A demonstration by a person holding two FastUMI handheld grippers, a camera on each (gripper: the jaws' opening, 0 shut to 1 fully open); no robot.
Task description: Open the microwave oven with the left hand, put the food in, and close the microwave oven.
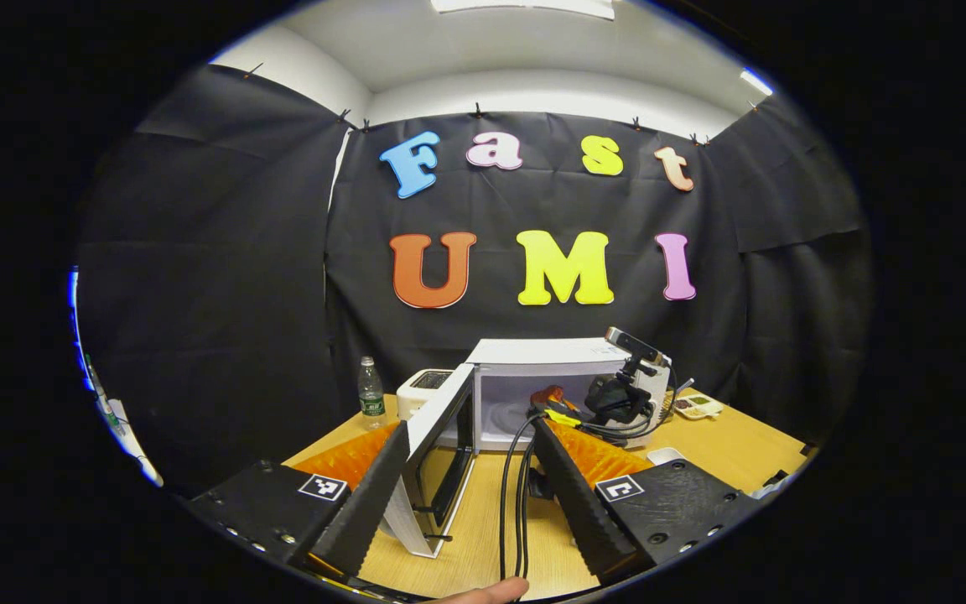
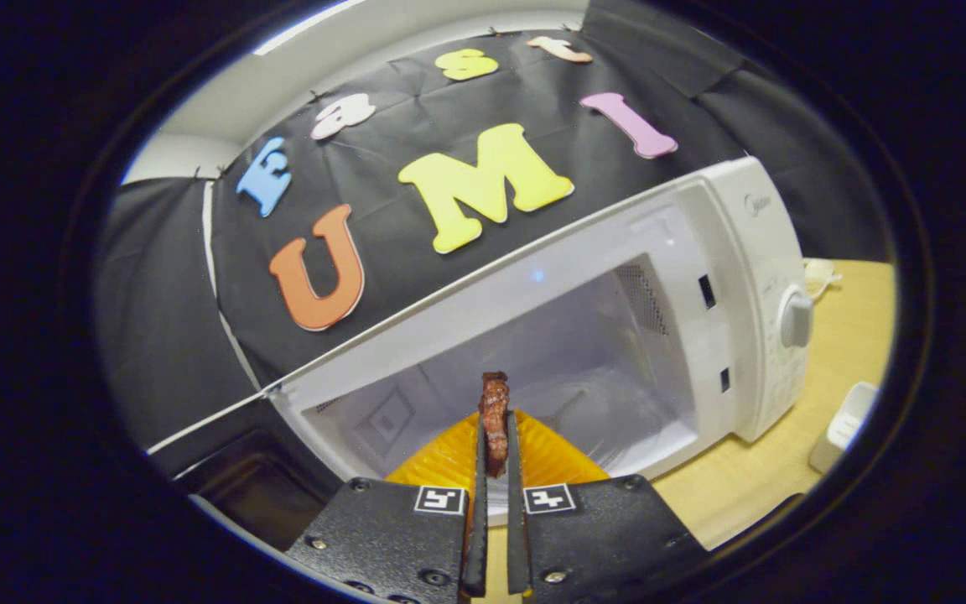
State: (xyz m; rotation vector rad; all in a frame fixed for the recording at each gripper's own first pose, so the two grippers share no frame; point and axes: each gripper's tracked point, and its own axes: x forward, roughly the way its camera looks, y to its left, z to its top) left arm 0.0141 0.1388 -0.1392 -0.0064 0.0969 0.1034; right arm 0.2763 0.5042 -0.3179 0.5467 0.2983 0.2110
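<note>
Here, the right gripper (image 2: pixel 493 445) is clenching a piece of food (image 2: pixel 495 417) at the open mouth of the microwave (image 2: pixel 726 277), while the left gripper (image 1: pixel 470 470) is hanging released beside the swung-out door (image 1: pixel 441 436) over the wooden table (image 1: pixel 726 445).

The microwave (image 2: pixel 726 277) is smooth, glossy white plastic, the table (image 1: pixel 483 520) pale matt wood, the food (image 2: pixel 495 419) rough and crusty.

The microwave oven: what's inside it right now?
The microwave oven stands open with a pale, bare cavity. The right gripper holds a piece of meat at its mouth. Its fingers hide part of the cavity floor.
</note>
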